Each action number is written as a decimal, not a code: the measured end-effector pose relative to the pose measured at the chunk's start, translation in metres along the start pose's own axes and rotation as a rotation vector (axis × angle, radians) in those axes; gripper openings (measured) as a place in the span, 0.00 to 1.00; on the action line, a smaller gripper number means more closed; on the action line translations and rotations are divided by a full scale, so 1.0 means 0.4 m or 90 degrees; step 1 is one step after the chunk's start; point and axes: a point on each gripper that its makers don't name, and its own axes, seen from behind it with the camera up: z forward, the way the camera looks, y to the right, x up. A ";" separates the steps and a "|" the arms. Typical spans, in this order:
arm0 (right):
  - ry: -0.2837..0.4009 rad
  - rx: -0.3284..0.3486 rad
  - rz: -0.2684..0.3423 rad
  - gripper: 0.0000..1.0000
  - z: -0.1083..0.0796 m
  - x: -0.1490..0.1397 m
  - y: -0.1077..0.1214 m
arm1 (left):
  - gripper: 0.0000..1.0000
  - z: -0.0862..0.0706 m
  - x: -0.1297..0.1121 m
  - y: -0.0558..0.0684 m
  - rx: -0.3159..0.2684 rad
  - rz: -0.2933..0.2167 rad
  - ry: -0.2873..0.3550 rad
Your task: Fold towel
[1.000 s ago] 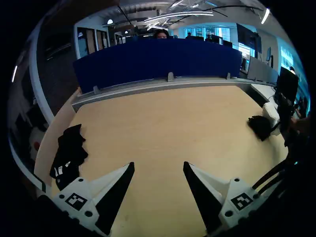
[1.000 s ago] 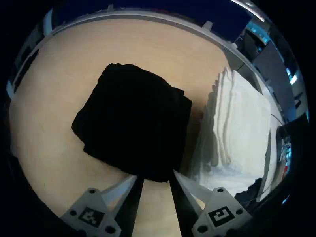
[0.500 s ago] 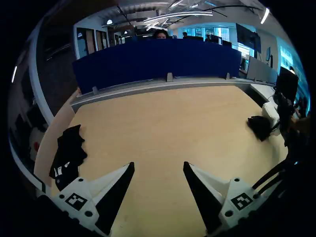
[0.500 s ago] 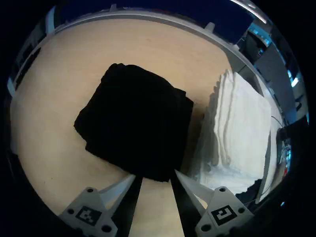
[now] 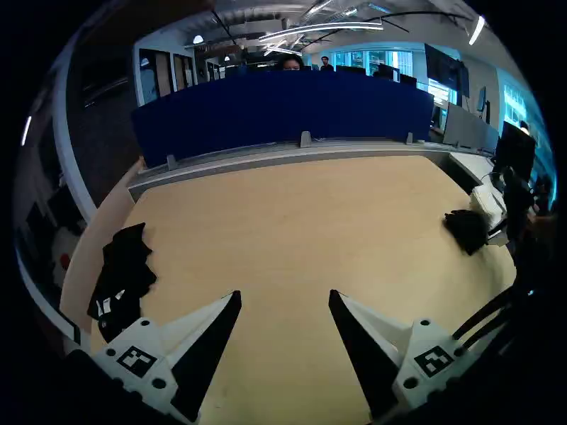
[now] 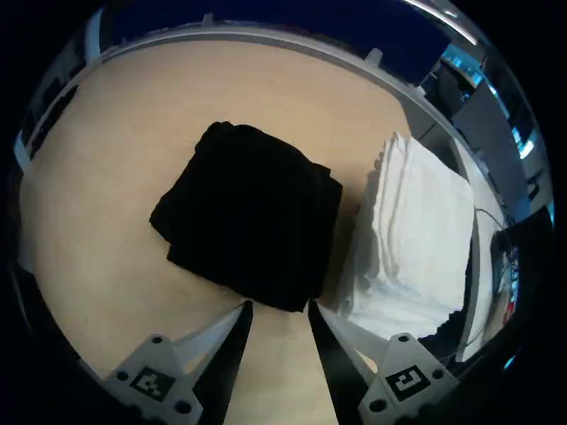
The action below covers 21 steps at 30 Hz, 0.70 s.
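One black towel (image 6: 248,219) beside white stack (image 6: 418,234)

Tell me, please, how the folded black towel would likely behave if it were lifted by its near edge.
The folded black towel is soft cloth in several layers, so it would probably sag and unfold rather than lift flat. Pushed, it may bunch or slide on the smooth table.

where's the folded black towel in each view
Left gripper view: the folded black towel is small, at the far right of the table.
Right gripper view: it lies large in the centre of the picture.
Shared landmark: the white towel stack right beside it.
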 end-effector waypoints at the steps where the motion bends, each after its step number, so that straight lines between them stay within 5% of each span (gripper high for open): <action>1: 0.004 -0.001 0.001 0.70 -0.005 0.001 -0.001 | 0.91 0.000 0.000 0.000 0.000 0.000 0.001; 8: 0.034 -0.007 0.016 0.96 -0.033 0.013 -0.008 | 0.91 -0.002 0.004 0.002 -0.004 0.000 0.008; 21: 0.146 -0.038 0.087 1.00 -0.083 0.102 -0.003 | 0.91 -0.006 0.016 -0.006 -0.008 -0.006 0.026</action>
